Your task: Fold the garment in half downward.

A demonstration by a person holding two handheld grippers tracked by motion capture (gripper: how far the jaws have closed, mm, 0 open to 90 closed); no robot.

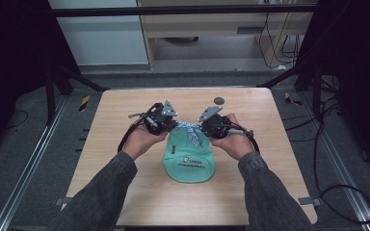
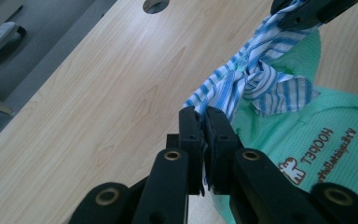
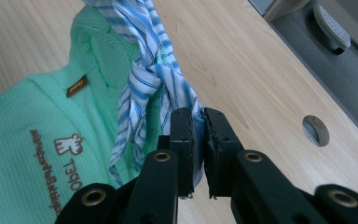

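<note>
On the light wooden table (image 1: 125, 144), at the centre of the high view, lies a mint-green waffle-textured fabric pouch (image 1: 189, 161) printed with a small white animal logo and brown lettering. A blue-and-white striped cloth tie (image 1: 187, 129) is knotted at the pouch's upper end, and the two ends of this tie run out to either side.

The left gripper (image 1: 166, 124), held in the person's left hand (image 1: 142, 139) just left of centre in the high view, has its black jaws squeezed almost together on one end of the striped tie. In the left gripper view the jaws rise from the bottom centre and the tie (image 2: 242, 84) runs from between them up towards the upper right of the frame, past the knot, to the other gripper (image 2: 307, 11) at the top right edge. The pouch (image 2: 317, 135) fills the lower right of that frame.

The right gripper (image 1: 207, 126), in the right hand (image 1: 233, 142) just right of centre, is likewise closed tight on the tie's other end. In the right gripper view the tie (image 3: 149, 70) rises from the jaws to the top of the frame, with the pouch (image 3: 32, 121) at the left.

A round grey grommet (image 1: 218, 100) sits in the table at the upper centre of the high view, well apart from the pouch.
</note>
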